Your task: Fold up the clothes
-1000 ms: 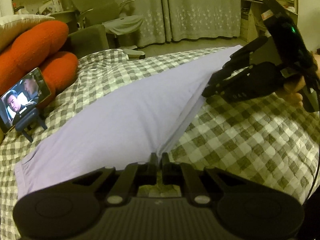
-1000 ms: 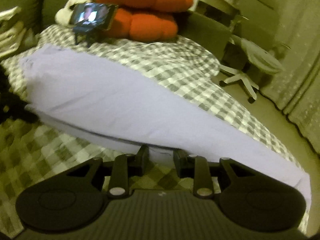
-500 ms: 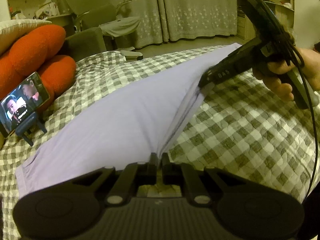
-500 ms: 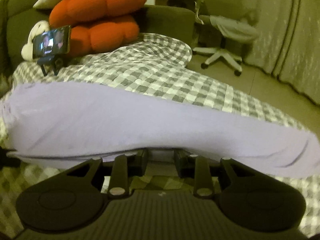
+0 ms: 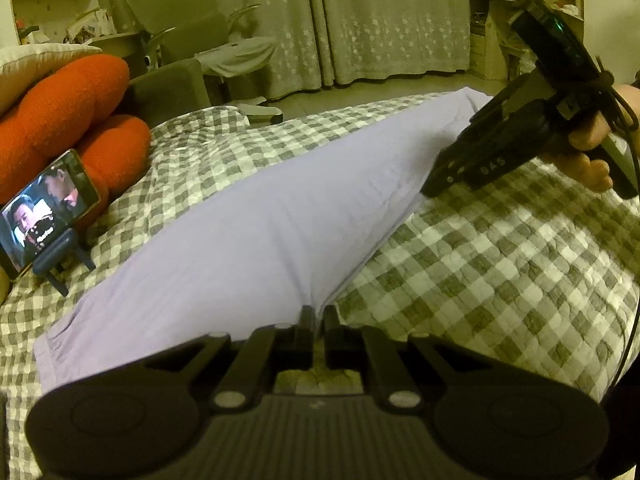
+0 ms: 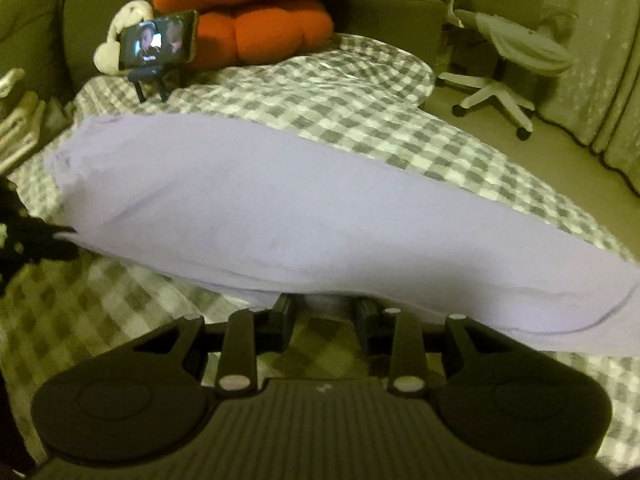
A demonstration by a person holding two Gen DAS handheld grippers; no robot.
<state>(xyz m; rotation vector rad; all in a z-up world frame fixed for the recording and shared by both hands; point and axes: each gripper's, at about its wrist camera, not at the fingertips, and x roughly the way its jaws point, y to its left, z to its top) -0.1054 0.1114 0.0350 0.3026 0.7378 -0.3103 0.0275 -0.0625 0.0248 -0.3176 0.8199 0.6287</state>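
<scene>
Purple cloth: the garment (image 5: 256,232) lies long and flat across the checked blanket (image 5: 500,272).
Left gripper (image 5: 314,314): pinched tight on the near edge of the purple garment.
Right gripper (image 6: 325,304): its jaws are opening, with the garment's edge lying between them.
Phone (image 5: 44,208): on a small stand, just beside the orange cushion (image 5: 68,100).
</scene>
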